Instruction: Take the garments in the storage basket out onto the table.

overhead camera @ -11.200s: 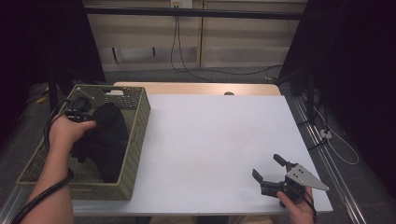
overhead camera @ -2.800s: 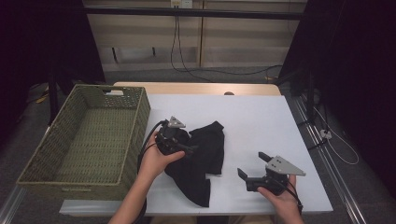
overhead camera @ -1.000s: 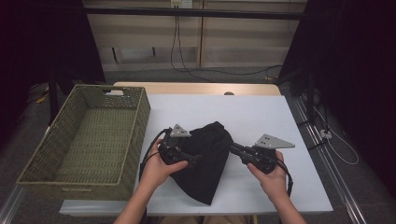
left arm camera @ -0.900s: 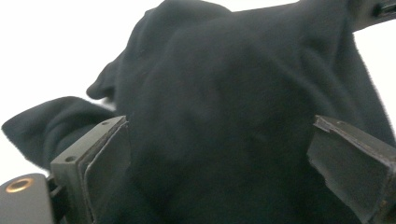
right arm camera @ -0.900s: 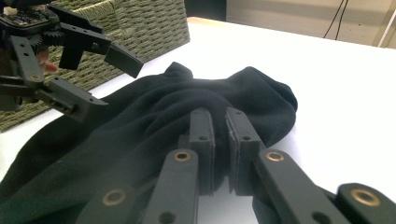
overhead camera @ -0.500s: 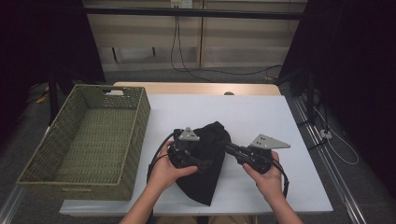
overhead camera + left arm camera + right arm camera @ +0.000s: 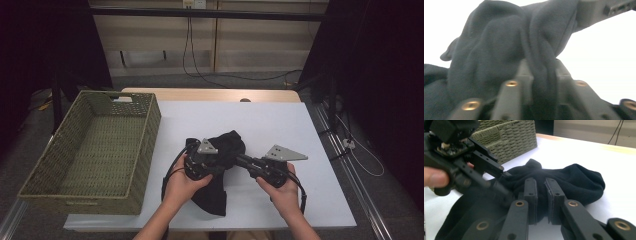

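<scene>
- Your left hand-held gripper [image 7: 218,169] has just been closing; its jaws now pinch a fold of the black cloth [image 7: 225,150] between them.
- Your right hand-held gripper [image 7: 239,160] clamps narrowly on another fold of the same cloth, just beside the left one.
- The black cloth [image 7: 574,180] lies bunched on the white surface [image 7: 270,120], near its front edge.
- The woven basket [image 7: 75,185] stands at the surface's left, apart from the cloth.

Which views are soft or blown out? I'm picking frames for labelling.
Left gripper view: black garment soft, close up; white table blown out. Right gripper view: left gripper motion-blurred, garment sharper. High view: evenly lit table, dark surroundings, woven basket clear.
</scene>
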A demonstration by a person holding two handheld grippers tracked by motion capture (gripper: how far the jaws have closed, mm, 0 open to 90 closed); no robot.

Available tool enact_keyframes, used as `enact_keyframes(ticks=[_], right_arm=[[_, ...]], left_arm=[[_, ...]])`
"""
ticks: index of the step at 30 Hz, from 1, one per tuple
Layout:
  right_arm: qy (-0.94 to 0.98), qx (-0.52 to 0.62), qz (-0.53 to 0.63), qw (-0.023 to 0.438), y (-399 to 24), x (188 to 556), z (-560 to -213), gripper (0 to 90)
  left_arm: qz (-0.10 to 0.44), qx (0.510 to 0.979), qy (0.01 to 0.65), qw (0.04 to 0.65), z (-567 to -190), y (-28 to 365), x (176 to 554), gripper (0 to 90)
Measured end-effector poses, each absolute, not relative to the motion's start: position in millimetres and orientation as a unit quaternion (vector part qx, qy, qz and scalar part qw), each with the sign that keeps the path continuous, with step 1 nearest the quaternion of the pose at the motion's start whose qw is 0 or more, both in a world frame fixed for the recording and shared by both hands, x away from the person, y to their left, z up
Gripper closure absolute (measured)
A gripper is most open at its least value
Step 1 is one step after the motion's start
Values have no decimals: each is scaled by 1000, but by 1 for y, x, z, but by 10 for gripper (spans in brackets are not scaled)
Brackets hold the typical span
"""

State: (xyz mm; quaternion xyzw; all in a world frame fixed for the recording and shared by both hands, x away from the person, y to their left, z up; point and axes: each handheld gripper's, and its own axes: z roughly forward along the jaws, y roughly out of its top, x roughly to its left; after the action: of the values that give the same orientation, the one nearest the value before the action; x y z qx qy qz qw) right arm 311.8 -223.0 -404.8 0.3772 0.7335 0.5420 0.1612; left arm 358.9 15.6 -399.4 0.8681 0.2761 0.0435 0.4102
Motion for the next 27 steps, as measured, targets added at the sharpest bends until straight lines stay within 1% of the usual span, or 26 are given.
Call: enact_keyframes(ticks=[1, 3, 4, 5, 6, 7, 8, 9, 12, 13, 22, 27], right_arm=[[735, 375, 542, 161, -223, 312, -405, 806], [739, 368, 542, 160, -221, 311, -406, 790], [739, 368, 542, 160, -221, 311, -406, 790], [739, 367, 541, 159, -220, 311, -406, 734], [739, 367, 541, 159, -220, 311, -406, 734], [738, 370, 541, 160, -220, 311, -406, 670], [738, 370, 541, 160, -220, 311, -406, 670], [736, 373, 540, 166, -220, 311, -406, 586], [732, 375, 541, 173, -222, 310, -406, 563], [730, 379, 540, 175, -225, 310, -407, 526], [728, 399, 530, 174, -236, 310, -415, 498], [729, 404, 524, 174, -237, 310, -418, 463]], left_arm=[[41, 867, 279, 410, -398, 18, 360, 777], [37, 861, 291, 415, -392, 25, 363, 817], [37, 861, 291, 415, -392, 25, 363, 819], [34, 853, 302, 424, -388, 33, 366, 822], [34, 853, 302, 424, -388, 33, 366, 822], [39, 846, 312, 431, -383, 40, 369, 822], [39, 846, 312, 431, -383, 40, 369, 823], [48, 840, 323, 434, -379, 49, 372, 823], [52, 831, 336, 439, -376, 59, 376, 825], [56, 822, 350, 445, -376, 68, 380, 825], [61, 805, 382, 450, -379, 87, 391, 824], [67, 798, 395, 450, -375, 95, 392, 824]])
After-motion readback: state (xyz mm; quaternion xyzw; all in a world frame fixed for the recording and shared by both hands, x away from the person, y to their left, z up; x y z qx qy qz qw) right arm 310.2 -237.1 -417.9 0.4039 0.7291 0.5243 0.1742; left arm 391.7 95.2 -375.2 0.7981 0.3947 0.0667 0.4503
